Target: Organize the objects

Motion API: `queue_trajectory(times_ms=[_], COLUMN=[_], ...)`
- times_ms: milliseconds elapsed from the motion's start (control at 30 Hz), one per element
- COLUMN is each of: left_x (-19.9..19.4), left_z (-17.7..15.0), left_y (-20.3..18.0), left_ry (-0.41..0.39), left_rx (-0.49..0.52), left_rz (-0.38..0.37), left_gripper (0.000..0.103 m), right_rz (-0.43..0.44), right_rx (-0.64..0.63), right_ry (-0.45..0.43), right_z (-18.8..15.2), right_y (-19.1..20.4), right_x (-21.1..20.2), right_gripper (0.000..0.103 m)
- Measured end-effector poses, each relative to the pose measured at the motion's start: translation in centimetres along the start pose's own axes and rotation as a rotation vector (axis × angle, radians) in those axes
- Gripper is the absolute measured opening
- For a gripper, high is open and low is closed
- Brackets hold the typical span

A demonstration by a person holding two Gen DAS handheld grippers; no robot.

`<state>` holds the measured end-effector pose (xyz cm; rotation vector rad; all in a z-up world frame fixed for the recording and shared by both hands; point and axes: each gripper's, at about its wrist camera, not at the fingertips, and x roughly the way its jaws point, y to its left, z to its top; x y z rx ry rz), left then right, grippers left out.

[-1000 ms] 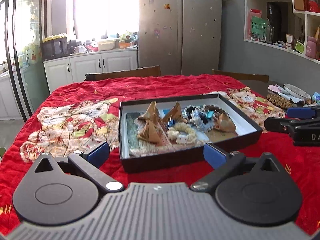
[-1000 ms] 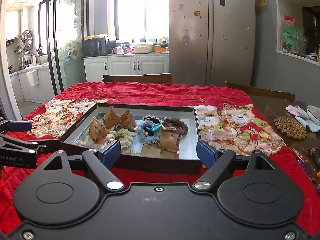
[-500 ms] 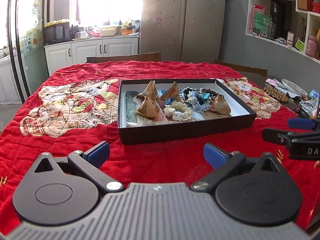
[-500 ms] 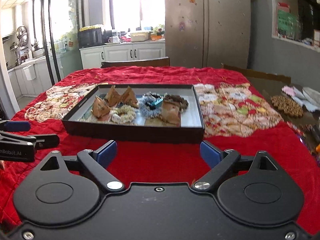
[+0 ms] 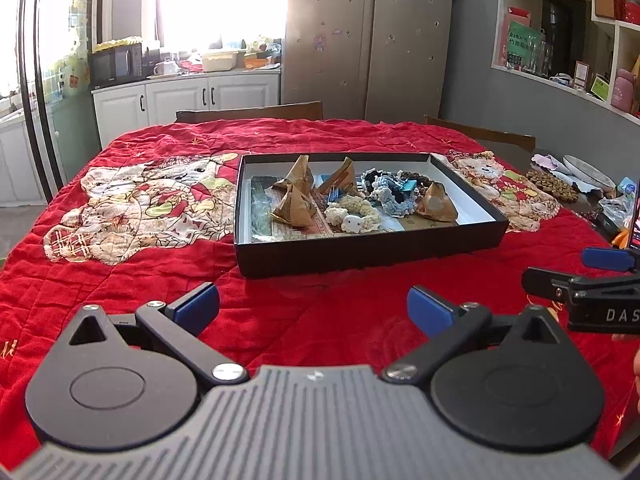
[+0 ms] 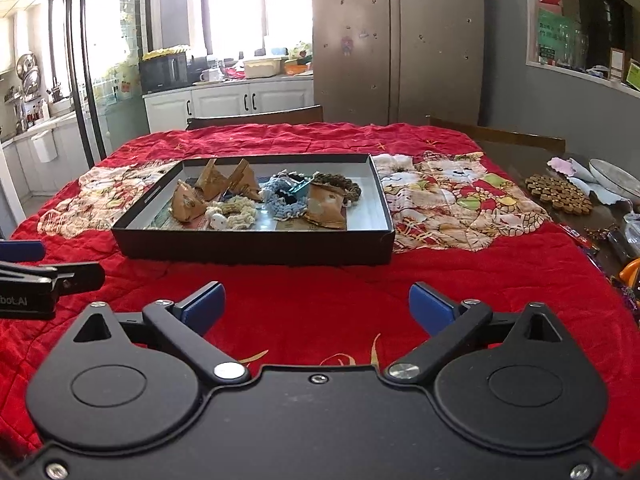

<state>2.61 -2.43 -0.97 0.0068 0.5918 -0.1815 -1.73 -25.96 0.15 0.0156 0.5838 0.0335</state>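
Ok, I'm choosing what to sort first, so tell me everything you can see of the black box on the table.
The black box is shallow, rectangular and lidless, seemingly cardboard, dark outside and white inside. It sits flat on the red quilt, beyond both open tongs, untouched. Inside lie brown pyramid-shaped packets, a cream scrunchie, a blue scrunchie, a brown one and flat printed sheets underneath.

A home kitchen-dining room is showing ahead of the grippers: a fridge (image 6: 396,40), white cabinets (image 6: 228,104) carrying a microwave (image 6: 164,72), a quilt-covered table (image 6: 320,312).
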Motion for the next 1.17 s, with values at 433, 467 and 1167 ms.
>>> queue_trajectory(times_ms=[433,467,1167], left_x=[-0.2,-0.2,-0.5], left_z=[-0.2,-0.2,-0.5], left_y=[-0.4,-0.4,-1.1], left_ry=[0.011,0.010,-0.009], left_rx=[0.003,0.006,0.057], left_rz=[-0.007,-0.006,-0.041], left_gripper=[0.103,0.103,0.103], right_rz=[0.004,0.005,0.018], right_rx=[-0.015,-0.015,-0.020], right_ry=[0.014,0.016,0.030], right_z=[-0.3,-0.3,-0.6], right_y=[0.6,0.6,0.6], right_x=[0.2,0.2,0.6], right_gripper=[0.099,0.099,0.100])
